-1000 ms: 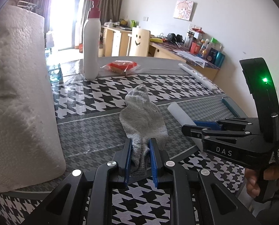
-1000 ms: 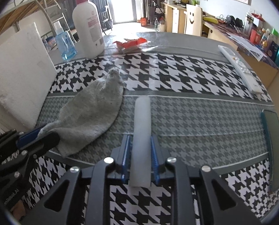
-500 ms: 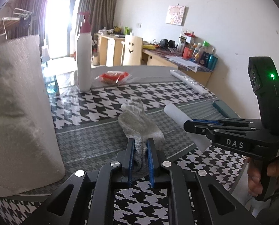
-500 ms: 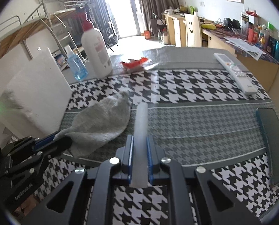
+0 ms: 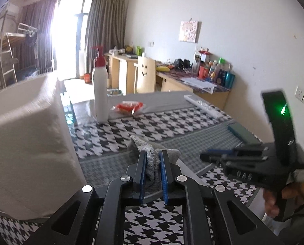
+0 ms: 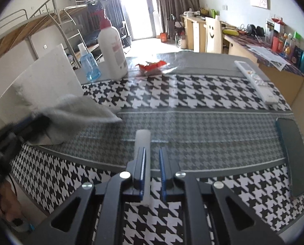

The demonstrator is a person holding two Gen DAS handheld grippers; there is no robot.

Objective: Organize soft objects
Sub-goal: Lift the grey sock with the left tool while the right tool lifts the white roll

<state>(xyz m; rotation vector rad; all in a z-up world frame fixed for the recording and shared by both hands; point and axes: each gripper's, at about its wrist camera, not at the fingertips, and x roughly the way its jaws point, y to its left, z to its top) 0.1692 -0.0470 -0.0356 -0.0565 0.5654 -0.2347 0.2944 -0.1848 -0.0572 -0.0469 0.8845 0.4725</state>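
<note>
A grey sock [image 5: 150,156] is pinched between the blue pads of my left gripper [image 5: 153,159] and bunches up just above the houndstooth tablecloth [image 5: 164,122]. In the right wrist view the sock [image 6: 80,112] hangs blurred at the left, trailing from the left gripper [image 6: 32,122]. My right gripper [image 6: 152,153] is shut on a white translucent tube [image 6: 143,140], which lies along its left pad and points away over the cloth. The right gripper [image 5: 208,156] hovers to the right of the sock, held by a hand [image 5: 272,202].
A paper towel roll [image 5: 29,143] stands close on the left. Behind are a white pump bottle [image 5: 100,94], a blue bottle [image 6: 88,65] and a red packet [image 5: 127,106]. A white remote [image 6: 256,81] and a dark flat case [image 6: 293,155] lie at the right.
Both grippers closed tighter, then rose. The sock came up off the cloth with the left gripper and bunched. The tube's far end lifted with the right gripper.
</note>
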